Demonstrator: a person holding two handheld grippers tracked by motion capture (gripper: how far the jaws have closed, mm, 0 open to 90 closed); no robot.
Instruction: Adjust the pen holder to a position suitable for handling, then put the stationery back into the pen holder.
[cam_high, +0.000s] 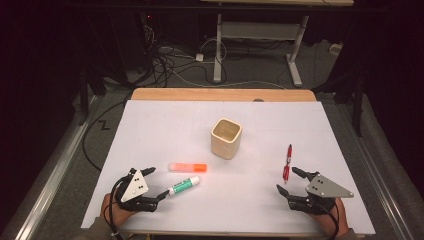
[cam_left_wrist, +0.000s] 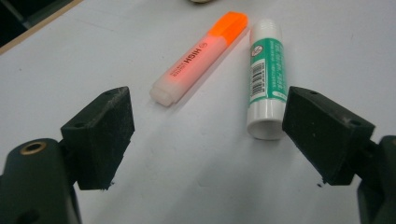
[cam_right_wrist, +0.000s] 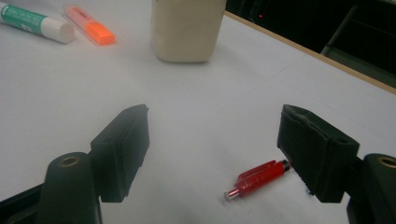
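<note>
High view: white table sheet (cam_high: 165, 125), cream cup (cam_high: 226, 138) at centre. Left gripper (cam_high: 157, 183) at 7 o'clock, jaws wide apart, empty; green glue stick (cam_high: 184, 185) just beside its tip, orange highlighter (cam_high: 187, 167) near. Right gripper (cam_high: 290, 181) at 5 o'clock, equally spread, empty, beside red pen (cam_high: 287, 161).

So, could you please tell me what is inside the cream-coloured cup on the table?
From above, the cream cup shows bare inner walls and nothing poking out; its bottom looks empty, though shaded. The cup's wall hides its inside in the right gripper view.

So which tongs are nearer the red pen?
Right. The right tongs sit open just below the red pen, its near end by one jaw; the left tongs are across the table, by the glue stick.
</note>
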